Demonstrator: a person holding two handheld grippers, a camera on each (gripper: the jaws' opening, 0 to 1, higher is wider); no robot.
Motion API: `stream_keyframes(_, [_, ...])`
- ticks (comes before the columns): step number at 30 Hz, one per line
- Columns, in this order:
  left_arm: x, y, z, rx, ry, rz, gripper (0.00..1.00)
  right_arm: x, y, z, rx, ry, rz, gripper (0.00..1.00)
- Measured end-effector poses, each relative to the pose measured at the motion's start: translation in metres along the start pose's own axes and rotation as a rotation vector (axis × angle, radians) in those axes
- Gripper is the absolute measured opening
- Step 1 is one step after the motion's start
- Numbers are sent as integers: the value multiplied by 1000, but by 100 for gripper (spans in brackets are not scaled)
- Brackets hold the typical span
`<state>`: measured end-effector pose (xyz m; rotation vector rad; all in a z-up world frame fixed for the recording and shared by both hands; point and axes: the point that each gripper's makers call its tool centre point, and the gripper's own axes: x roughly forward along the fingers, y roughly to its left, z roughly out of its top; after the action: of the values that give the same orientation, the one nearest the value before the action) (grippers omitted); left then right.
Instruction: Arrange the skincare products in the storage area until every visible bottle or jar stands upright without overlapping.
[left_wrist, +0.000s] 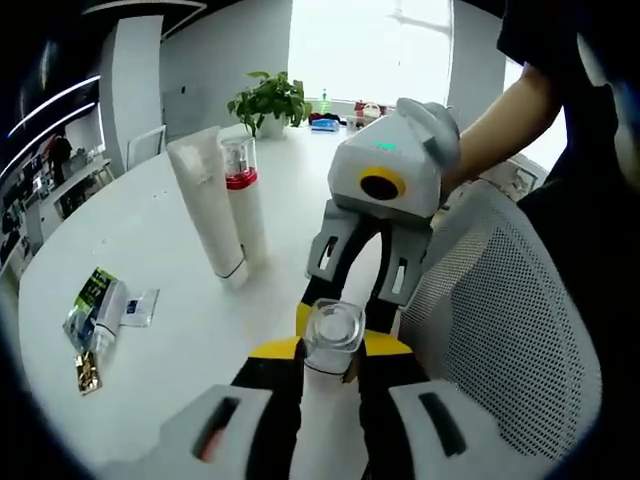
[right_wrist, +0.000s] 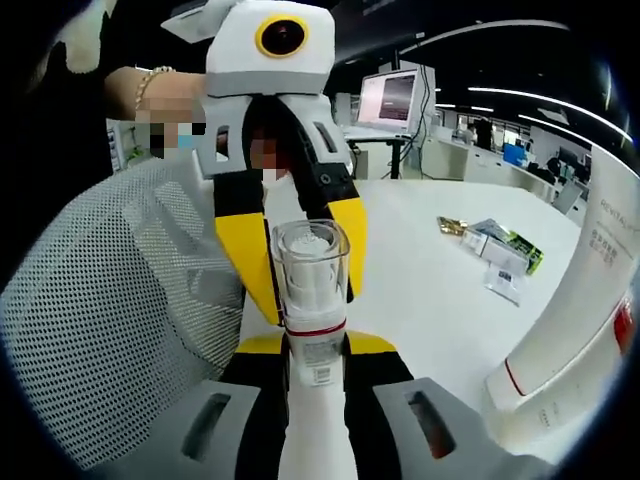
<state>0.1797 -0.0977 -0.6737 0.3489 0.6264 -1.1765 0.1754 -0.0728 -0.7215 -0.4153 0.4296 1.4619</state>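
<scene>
The bottle (left_wrist: 332, 340) (right_wrist: 312, 300) sits between my two grippers at the table's edge, a white body with a clear square cap and a red band under it. In the left gripper view my left gripper (left_wrist: 331, 350) has its yellow-tipped jaws pressed against the bottle's neck on both sides, so I am clenched on it there. In the right gripper view my right gripper (right_wrist: 313, 352) grips the same bottle lower on its white body, jaws tight against it, the cap standing up past them. Each view also catches the other gripper from the front: the right one (left_wrist: 362, 262) reaches in over the cap, the left one (right_wrist: 290, 240) comes in behind the bottle. Farther out on the white table (left_wrist: 190, 330) (right_wrist: 430, 260) stand a tall white tube (left_wrist: 210, 205) (right_wrist: 570, 340), cap down, and just beside it, touching or nearly so, a second bottle (left_wrist: 243, 205) with a clear cap and red band, both upright. Well apart from those, near the table's far rim, lie a small green box (left_wrist: 92, 298) (right_wrist: 505, 248), a flat sachet (left_wrist: 140, 307) beside it and a gold packet (left_wrist: 87, 372) (right_wrist: 452, 226). A grey mesh chair (left_wrist: 510, 330) (right_wrist: 120, 300) stands against the table by me, and a potted plant (left_wrist: 268, 100) rests on the table's far side.
</scene>
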Motion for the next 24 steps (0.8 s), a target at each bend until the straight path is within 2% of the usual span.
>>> stream_keyframes(7, [0, 4, -7, -5, 11, 27, 24, -2, -2, 0, -11, 7, 2, 19])
stream_keyframes(11, [-3, 4, -4, -38, -25, 38, 27, -9, -9, -5, -6, 10, -6, 19])
stream_keyframes(24, [-14, 13, -14, -147, -50, 122, 39, -37, -31, -19, 0, 38, -26, 19])
